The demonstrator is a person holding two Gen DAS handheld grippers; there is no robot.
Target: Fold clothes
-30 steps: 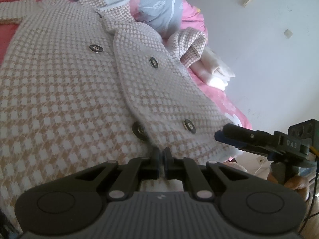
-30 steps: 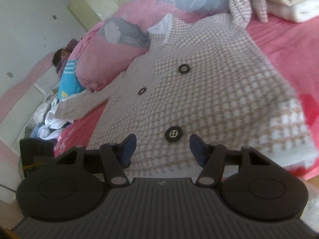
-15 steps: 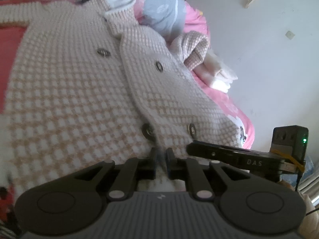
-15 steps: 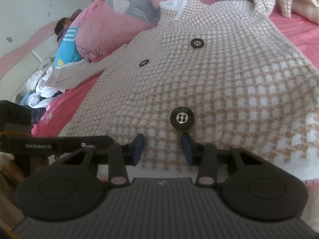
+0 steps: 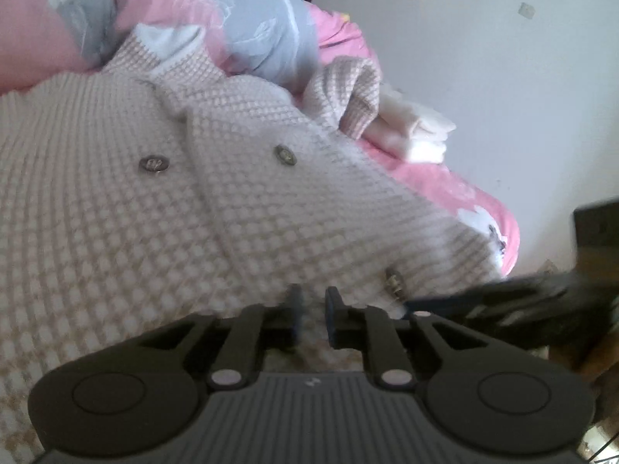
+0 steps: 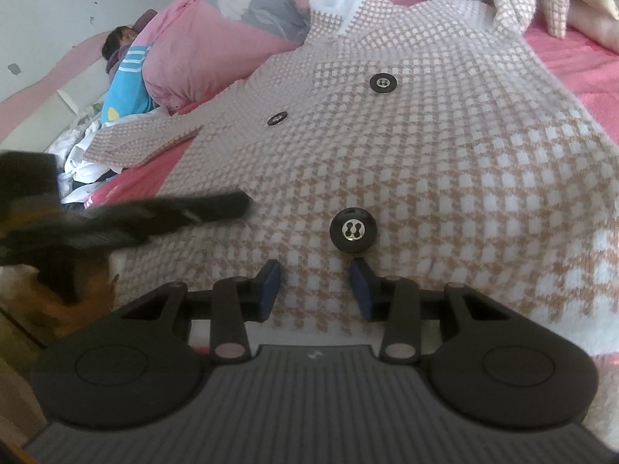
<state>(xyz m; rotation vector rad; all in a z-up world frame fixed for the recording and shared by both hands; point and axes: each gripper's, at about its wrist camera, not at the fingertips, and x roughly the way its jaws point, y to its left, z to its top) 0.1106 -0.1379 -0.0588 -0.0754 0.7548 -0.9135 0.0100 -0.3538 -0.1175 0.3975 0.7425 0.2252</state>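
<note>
A beige and white checked knit cardigan (image 5: pixel 116 208) with dark buttons lies spread on a pink bed, collar away from me. It fills the right wrist view (image 6: pixel 445 147) too. My left gripper (image 5: pixel 311 311) sits at the bottom hem, its jaws a narrow gap apart with knit fabric between them. My right gripper (image 6: pixel 315 286) is open over the hem, just below a black button (image 6: pixel 353 229). Each gripper shows blurred in the other's view, the right one (image 5: pixel 503 301) and the left one (image 6: pixel 154 212).
A pink and grey duvet (image 5: pixel 232 19) is bunched behind the collar. Folded white towels (image 5: pixel 414 131) lie by the cardigan's bunched right sleeve (image 5: pixel 348 92). A person in blue (image 6: pixel 127 77) lies at the far left. A white wall (image 5: pixel 503 77) borders the bed.
My left gripper's jaws have parted slightly and it has lowered toward the hem. My right gripper has moved in over the hem, its jaws narrower than a second ago. Both views are closer to the cardigan.
</note>
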